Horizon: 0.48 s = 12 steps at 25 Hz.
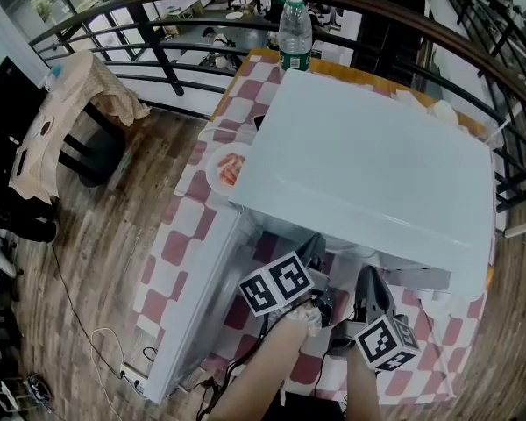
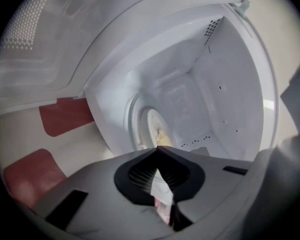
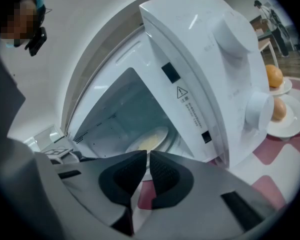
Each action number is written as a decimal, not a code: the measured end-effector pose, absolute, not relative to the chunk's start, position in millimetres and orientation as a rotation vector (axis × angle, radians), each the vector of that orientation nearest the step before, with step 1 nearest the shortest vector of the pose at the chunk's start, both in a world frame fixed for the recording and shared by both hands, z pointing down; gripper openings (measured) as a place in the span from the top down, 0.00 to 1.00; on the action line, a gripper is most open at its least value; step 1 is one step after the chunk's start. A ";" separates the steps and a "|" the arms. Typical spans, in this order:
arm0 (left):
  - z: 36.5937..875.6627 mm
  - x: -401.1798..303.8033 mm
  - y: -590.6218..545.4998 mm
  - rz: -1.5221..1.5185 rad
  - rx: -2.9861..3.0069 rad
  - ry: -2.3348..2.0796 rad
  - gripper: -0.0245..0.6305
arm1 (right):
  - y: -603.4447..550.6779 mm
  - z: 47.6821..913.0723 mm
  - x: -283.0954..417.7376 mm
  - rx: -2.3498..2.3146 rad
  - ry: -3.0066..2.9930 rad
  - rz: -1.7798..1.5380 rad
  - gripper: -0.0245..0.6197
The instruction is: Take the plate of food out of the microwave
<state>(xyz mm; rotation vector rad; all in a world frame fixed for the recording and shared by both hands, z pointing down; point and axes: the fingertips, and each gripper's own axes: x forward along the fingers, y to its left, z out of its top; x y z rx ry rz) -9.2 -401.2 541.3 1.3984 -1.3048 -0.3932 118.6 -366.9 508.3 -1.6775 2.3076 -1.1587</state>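
Grasping step: the plate (image 2: pixel 155 125) sits mid-floor in the open microwave (image 1: pixel 377 169), the left gripper (image 2: pixel 157 150) closed tip-to-tip at its near rim, the right gripper (image 3: pixel 146 155) barely parted and empty; next likely needs a level outward pull.

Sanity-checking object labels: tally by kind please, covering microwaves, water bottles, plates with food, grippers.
microwave: 1
water bottle: 1
plates with food: 4 (one inside the microwave, one left of it, two right of it)
grippers: 2 (left gripper, right gripper)
total: 8
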 end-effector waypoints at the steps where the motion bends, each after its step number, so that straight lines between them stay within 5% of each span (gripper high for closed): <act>1: 540.0 -10.4 -399.1 -0.382 1.415 -1.309 0.93 | -370.0 508.1 116.2 -1.648 2.279 -1.194 0.91; 12: 545.1 -21.3 -371.0 -0.210 1.577 -1.354 0.93 | -392.2 517.7 84.8 -1.397 2.026 -1.511 0.96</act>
